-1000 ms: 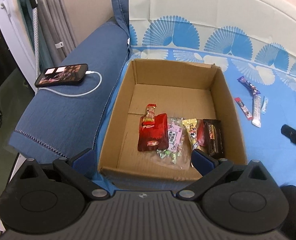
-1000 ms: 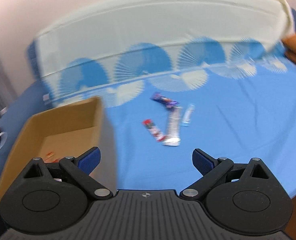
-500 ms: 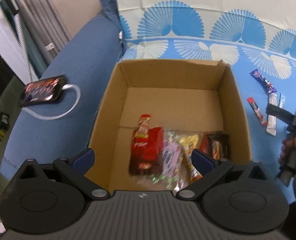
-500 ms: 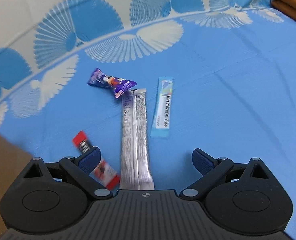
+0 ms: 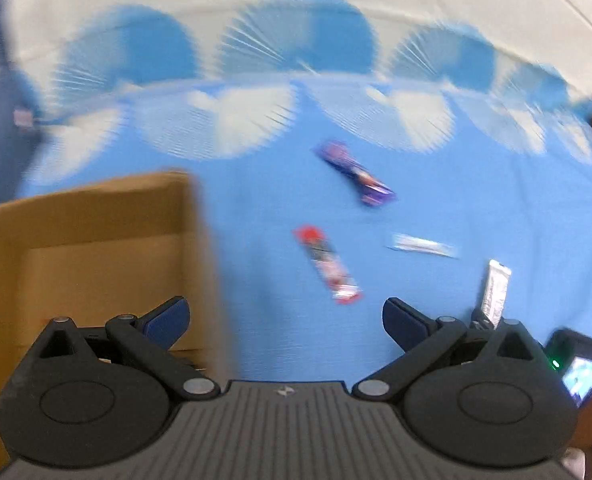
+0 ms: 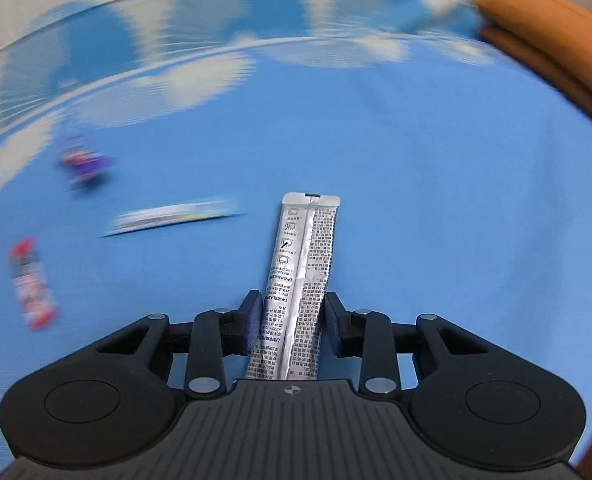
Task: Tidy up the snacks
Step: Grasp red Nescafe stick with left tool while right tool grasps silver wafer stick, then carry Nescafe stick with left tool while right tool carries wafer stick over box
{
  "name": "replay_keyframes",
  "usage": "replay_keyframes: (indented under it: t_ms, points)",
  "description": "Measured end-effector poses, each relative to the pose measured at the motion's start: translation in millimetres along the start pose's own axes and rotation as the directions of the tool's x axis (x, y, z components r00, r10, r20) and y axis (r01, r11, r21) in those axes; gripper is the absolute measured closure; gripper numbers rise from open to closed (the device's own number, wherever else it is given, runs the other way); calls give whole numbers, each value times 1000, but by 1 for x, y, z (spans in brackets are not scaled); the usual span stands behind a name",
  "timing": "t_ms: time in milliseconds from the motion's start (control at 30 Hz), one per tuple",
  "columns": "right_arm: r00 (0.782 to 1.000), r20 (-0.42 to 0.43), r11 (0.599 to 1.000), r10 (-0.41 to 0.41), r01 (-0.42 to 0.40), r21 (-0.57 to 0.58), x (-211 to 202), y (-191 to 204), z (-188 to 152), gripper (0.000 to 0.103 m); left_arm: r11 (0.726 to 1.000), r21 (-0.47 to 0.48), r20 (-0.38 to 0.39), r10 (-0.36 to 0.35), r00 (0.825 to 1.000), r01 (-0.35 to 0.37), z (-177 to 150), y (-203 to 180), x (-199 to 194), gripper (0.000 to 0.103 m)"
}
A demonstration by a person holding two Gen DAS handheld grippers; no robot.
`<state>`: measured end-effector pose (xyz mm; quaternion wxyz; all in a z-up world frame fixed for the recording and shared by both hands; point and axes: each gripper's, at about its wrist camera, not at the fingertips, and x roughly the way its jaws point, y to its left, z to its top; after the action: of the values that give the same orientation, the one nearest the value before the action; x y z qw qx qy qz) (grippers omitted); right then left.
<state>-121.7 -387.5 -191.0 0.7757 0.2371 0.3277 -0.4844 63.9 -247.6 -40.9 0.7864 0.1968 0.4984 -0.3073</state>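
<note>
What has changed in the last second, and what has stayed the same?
The right gripper closed on the silver stick packet. The left gripper swung right from above the cardboard box, jaws open as before. The red packet, purple packet and light-blue packet stayed on the sheet.

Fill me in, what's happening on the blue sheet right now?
A person with two handheld grippers is sorting snacks. The right gripper is shut on the silver stick packet. The left gripper is open and empty beside the cardboard box. A red packet, a purple candy and a pale blue sachet lie loose on the sheet.
</note>
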Motion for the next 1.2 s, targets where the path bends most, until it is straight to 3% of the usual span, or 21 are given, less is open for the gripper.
replay_keyframes:
  t_ms: [133, 300, 433, 467, 500, 533, 567, 600, 767, 967, 1200]
  points:
    - [999, 23, 998, -43, 42, 44, 9, -44, 5, 64, 999, -20, -135, -51, 990, 49, 17, -34, 78, 0]
    - [998, 45, 998, -37, 34, 55, 15, -53, 4, 42, 991, -127, -193, 21, 981, -46, 31, -33, 154, 0]
    - [996, 78, 998, -33, 30, 51, 21, -53, 3, 27, 973, -211, -267, 32, 963, -91, 34, -15, 191, 6]
    - [995, 90, 999, -37, 33, 40, 21, -51, 2, 27, 973, -209, -244, 47, 969, -100, 33, -16, 187, 10]
    - [995, 96, 999, -38, 35, 29, 22, -50, 1, 33, 976, -186, -219, 67, 974, -109, 32, -20, 182, 25]
    - [994, 102, 999, -32, 29, 27, 20, -50, 2, 43, 983, -157, -199, 65, 978, -97, 32, -23, 176, 54]
    - [994, 109, 999, -29, 26, 29, 18, -50, 2, 67, 989, -122, -184, 62, 981, -85, 32, -29, 171, 75]
    - [994, 107, 999, -28, 25, 32, 16, -51, 3, 69, 992, -99, -188, 63, 980, -82, 32, -32, 168, 89]
    - [998, 64, 996, 24, -29, 87, -5, -57, 6, 74, 996, -73, -201, 36, 979, -52, 25, -36, 146, 89]
    - [984, 145, 989, 100, -114, 90, -77, -55, 5, 74, 999, -40, -105, -39, 994, 35, 1, -21, 69, 89]
    - [935, 219, 960, 279, -280, -25, -192, -30, -12, 74, 991, -39, -4, -124, 992, 124, -64, 22, -46, 89]
